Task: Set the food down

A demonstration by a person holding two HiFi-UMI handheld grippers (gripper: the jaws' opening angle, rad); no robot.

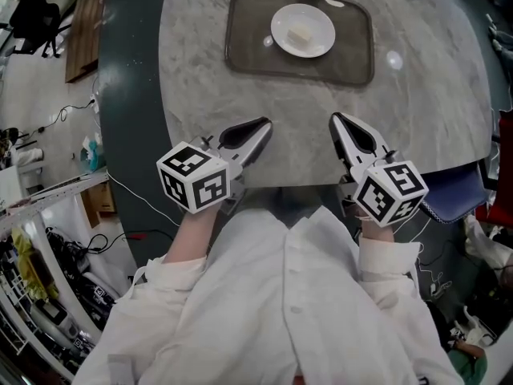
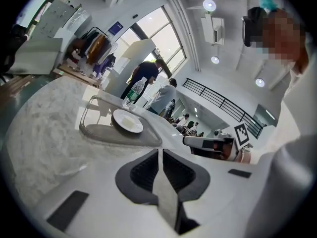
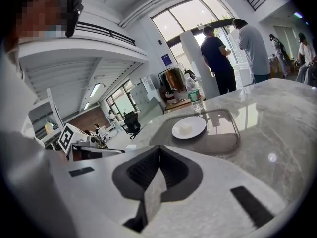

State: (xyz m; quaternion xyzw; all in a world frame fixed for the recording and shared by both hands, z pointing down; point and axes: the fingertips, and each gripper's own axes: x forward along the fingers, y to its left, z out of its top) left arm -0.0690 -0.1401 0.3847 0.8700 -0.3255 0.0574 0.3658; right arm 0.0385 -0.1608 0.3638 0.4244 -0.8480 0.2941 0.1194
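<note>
Food (image 1: 300, 35): pale piece on white plate (image 1: 321, 18), inside grey tray (image 1: 240, 54), far side of marble table (image 1: 192, 95). Left claw (image 1: 261, 125): clenched, empty, over near table edge. Right claw (image 1: 337, 120): clenched, empty, alongside, apart.

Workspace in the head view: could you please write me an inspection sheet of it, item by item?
Surface: marble table, glossy.
Job's things: food on plate, plate on tray, far side of the table.
Clutter: bottle behind the tray.
Grippers: left gripper and right gripper both shut, empty, at the table's near edge.
Cables: cables on the floor, left of the table.
Surroundings: people standing by a window.
</note>
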